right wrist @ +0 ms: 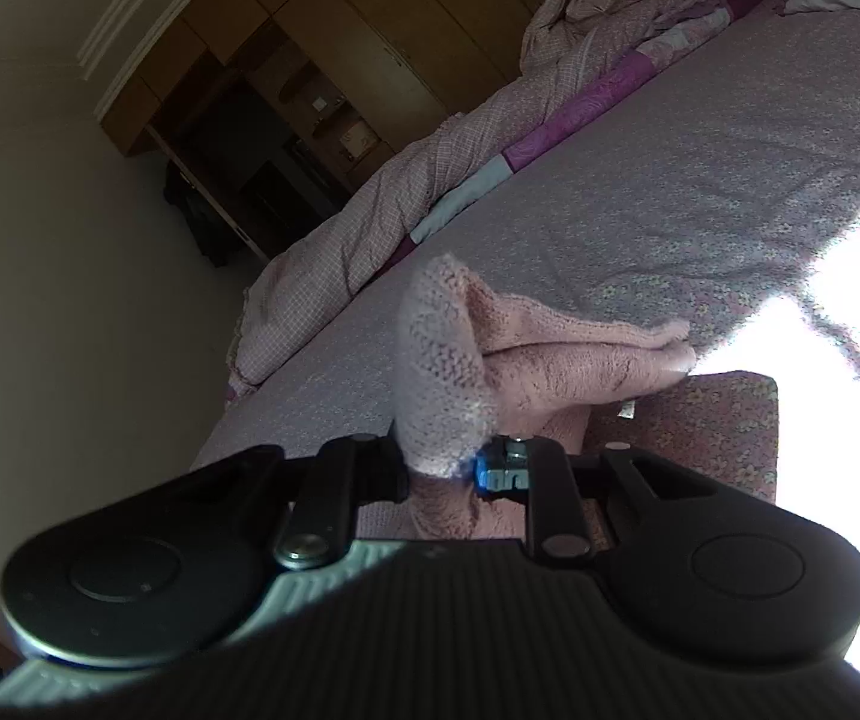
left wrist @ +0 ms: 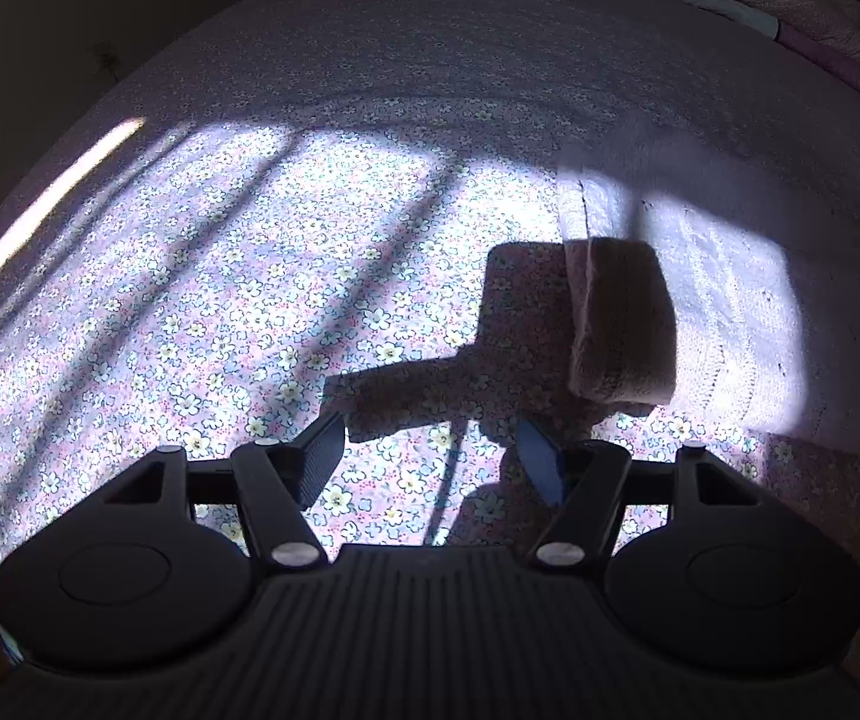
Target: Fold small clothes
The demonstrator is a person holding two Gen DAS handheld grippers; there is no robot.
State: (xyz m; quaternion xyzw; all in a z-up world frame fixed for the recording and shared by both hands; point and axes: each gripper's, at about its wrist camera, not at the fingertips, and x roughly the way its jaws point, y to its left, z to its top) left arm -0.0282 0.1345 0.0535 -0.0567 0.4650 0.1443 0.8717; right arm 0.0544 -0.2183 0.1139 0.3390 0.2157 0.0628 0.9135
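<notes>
Pink knitted garment (right wrist: 556, 354) lies on the bed (right wrist: 700, 180), its near end gathered into the right gripper (right wrist: 445, 468), with the rest trailing away across the flowered bedsheet (left wrist: 201, 300). From the left wrist view the same garment (left wrist: 622, 324) hangs as a folded flap in shadow, and a broad pale knitted stretch spreads out to its right in the sunlight. The bed fills most of both views, and the sheet is printed with small white and yellow flowers on a pink and lilac ground. A rumpled checked quilt (right wrist: 405, 180) with purple and pale blue patches lies heaped along the far edge of the bed. Beyond it stands a wooden wardrobe (right wrist: 333, 42) against a pale wall. Bars of shadow cross the bright patch of sheet. A small tag sits at the garment's edge in the right wrist view, too small to read, and no other writing or brand shows anywhere.

The right gripper is clamped on a bunched knitted fold, which stands up between its fingers. The left gripper (left wrist: 433, 462) hovers over the sheet with its fingers apart and nothing between them.
</notes>
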